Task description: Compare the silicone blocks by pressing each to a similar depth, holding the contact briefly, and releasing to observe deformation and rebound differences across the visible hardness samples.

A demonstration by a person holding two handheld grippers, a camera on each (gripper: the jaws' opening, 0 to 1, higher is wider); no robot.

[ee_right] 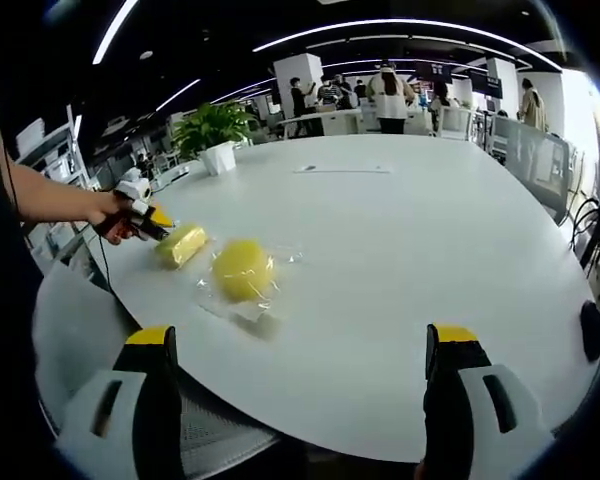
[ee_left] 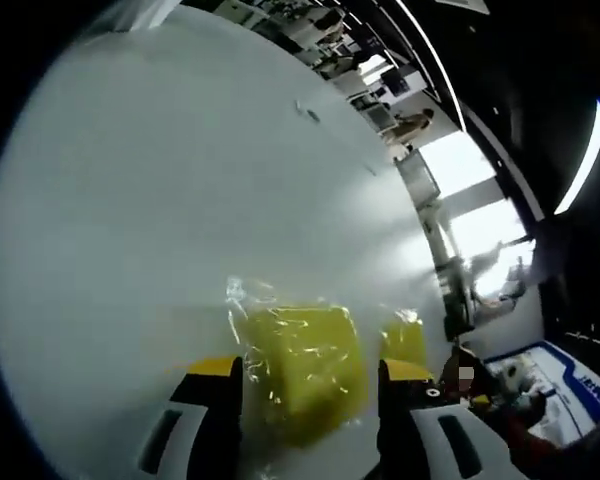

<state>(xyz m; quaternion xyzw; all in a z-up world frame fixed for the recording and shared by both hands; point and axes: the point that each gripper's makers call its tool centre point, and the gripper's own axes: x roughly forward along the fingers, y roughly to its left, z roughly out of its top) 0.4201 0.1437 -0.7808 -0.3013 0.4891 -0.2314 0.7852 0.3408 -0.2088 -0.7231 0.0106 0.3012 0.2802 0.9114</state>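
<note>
White round worktop [ee_right: 400,260] in an open office under ceiling light strips.
Left hand-held gripper [ee_left: 310,385] brackets a wrapped yellow silicone block [ee_left: 305,365] at lower centre; right hand-held gripper [ee_right: 305,350] spread wide; second block [ee_right: 243,270] centre-left; potted plant [ee_right: 212,130] upper left.

The round table [ee_right: 410,250] has a smooth, matt white top that catches only a soft sheen from the ceiling lights. Both yellow silicone blocks look soft and matt: the rectangular block [ee_left: 305,370] sits in crinkled, glossy clear plastic wrap, and the rounder block [ee_right: 243,270] lies on a clear plastic bag [ee_right: 235,305] of the same shine. The right gripper [ee_right: 305,400] has hard white plastic jaws with yellow tips and black faces, as does the left gripper [ee_left: 310,420].
</note>
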